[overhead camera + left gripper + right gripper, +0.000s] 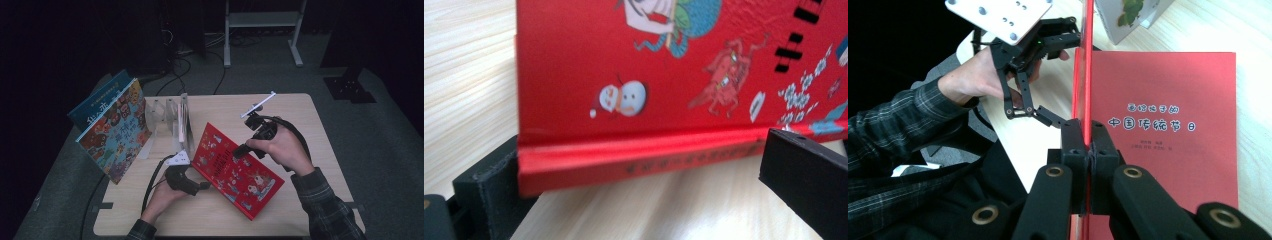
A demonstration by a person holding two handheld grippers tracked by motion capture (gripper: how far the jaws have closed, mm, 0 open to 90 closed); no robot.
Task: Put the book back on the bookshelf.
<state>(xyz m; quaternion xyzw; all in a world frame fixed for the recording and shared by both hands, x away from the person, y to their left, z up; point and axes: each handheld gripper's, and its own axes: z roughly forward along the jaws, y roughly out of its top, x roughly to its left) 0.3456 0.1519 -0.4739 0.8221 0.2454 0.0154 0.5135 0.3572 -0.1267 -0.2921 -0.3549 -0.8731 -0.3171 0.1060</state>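
Observation:
A red picture book (235,170) lies in the middle of the wooden table (300,115). My right gripper (239,150) is shut on the free edge of its front cover (1085,60) and holds it raised off the red title page (1168,125); in the right gripper view the jaws (1090,135) pinch the thin cover edge-on. My left gripper (205,185) sits at the book's near-left corner, by the spine (639,157). Its jaws stand wide, one beside the corner and one in front of the spine, and neither clamps it. Across the book, the left gripper (1060,77) has its fingers spread.
A large colourful picture book (117,130) and a blue book (97,102) lean at the table's left. A clear rack (162,117) with a thin book (185,120) stands behind the red book. Cables and a metal frame (262,20) are on the floor beyond.

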